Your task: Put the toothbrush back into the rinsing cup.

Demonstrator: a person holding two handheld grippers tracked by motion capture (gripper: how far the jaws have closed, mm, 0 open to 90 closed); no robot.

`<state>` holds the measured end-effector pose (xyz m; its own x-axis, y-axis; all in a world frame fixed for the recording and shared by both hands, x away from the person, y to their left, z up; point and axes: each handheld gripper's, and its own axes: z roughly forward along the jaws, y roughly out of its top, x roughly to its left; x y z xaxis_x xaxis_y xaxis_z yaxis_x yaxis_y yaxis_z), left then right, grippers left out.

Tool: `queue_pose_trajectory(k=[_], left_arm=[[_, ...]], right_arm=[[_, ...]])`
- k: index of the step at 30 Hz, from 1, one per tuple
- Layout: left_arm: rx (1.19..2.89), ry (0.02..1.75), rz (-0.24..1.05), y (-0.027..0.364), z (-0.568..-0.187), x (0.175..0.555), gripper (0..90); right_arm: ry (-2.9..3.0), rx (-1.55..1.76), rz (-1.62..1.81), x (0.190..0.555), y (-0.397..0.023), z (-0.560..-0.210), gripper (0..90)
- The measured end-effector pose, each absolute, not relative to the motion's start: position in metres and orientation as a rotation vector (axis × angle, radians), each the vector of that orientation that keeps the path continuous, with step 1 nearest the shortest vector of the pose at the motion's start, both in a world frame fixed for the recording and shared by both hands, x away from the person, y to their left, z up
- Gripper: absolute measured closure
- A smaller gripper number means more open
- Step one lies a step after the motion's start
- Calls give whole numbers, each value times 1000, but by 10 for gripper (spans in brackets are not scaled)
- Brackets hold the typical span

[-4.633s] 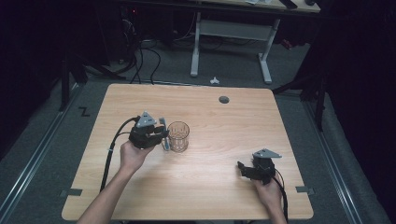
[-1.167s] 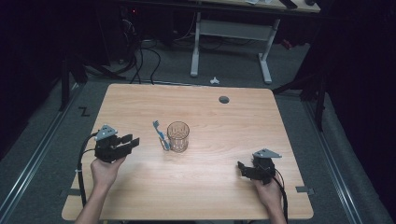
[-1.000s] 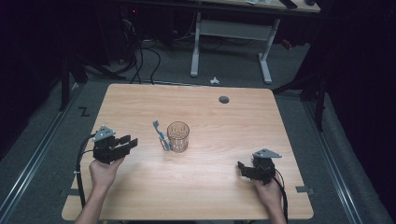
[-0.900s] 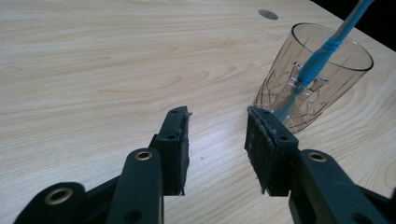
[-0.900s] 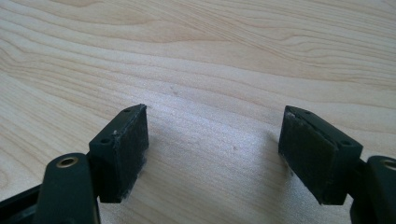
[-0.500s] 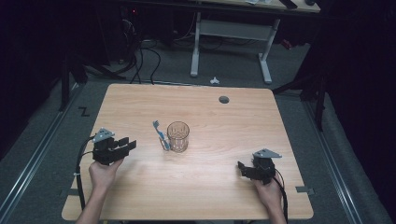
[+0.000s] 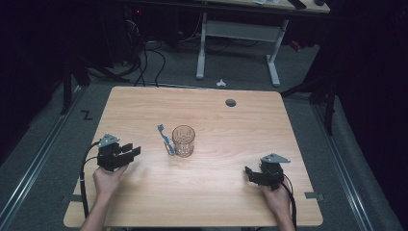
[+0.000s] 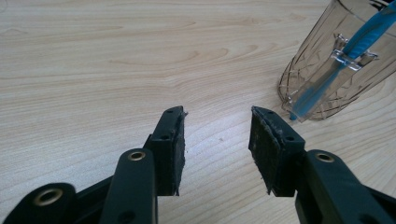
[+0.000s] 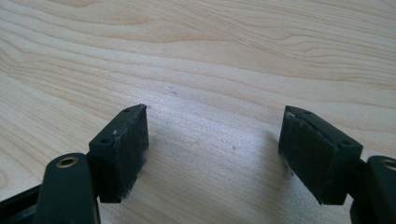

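Looking down from the high view, I have the left claw (image 7: 129, 153) low over the near-left part of the bench (image 7: 231, 120), my hand (image 7: 108, 179) behind it and its cable trailing off the near edge. Its jaws have just been opening and now stand moderately apart with nothing between them; in the left gripper view the left claw (image 8: 215, 122) shows two black pads (image 8: 173, 149) with bare wood grain in the gap. The glass cup (image 7: 183, 140) stands upright near the middle of the bench, to the right of and slightly beyond that claw, well apart from it. In the left gripper view the glass cup (image 8: 336, 65) sits at the upper right, clear with a cut diamond pattern low on its wall. The blue toothbrush (image 7: 165, 139) leans against the left side of the cup on the outside, its head up and tilted away to the far left, its lower end on the wood at the cup's foot. Through the glass the blue toothbrush (image 8: 327, 77) reads as a slanted blue bar; I cannot tell whether it touches the wall all along. The right claw (image 7: 251, 174) rests at the near-right of the bench, pointing left, with the grey plate on top. In the right gripper view the right claw (image 9: 212, 122) is spread wide, holding nothing, bare wood between the pads.
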<state>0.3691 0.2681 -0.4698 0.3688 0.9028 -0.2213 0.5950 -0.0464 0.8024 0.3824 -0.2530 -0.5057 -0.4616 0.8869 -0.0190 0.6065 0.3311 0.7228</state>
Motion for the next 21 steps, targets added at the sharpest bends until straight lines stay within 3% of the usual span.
queue_pose_trajectory(k=[21], left_arm=[[1819, 1356, 435, 250, -490, 385, 539]], right_arm=[[2189, 1316, 920, 382, -253, -506, 244]])
